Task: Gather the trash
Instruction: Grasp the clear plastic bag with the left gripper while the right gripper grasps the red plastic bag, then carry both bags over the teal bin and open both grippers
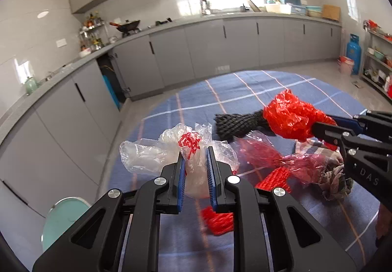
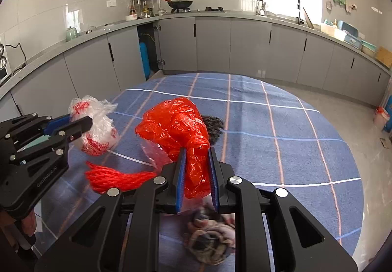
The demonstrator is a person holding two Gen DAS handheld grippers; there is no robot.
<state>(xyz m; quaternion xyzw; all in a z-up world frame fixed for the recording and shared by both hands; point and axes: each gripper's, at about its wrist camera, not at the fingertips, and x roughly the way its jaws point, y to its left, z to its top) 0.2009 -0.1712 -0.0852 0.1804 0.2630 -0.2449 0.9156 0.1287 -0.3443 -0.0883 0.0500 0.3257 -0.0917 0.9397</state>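
My left gripper [image 1: 195,152] is shut on a clear plastic bag with red print [image 1: 176,149], held above the table; the bag also shows in the right wrist view [image 2: 98,125]. My right gripper [image 2: 197,153] is shut on a crumpled red plastic bag [image 2: 176,122], which the left wrist view [image 1: 289,117] shows lifted above the table. On the blue checked tablecloth [image 2: 281,137] lie a black mesh piece [image 1: 235,125], red mesh netting [image 2: 115,177], a reddish clear wrapper [image 1: 264,157] and a crumpled cloth ball [image 2: 210,240].
A pale green bin [image 1: 63,218] stands on the floor left of the round table. Grey kitchen cabinets [image 2: 245,41] run along the walls. A blue gas cylinder [image 1: 353,54] and a shelf rack [image 1: 379,61] stand at the far right.
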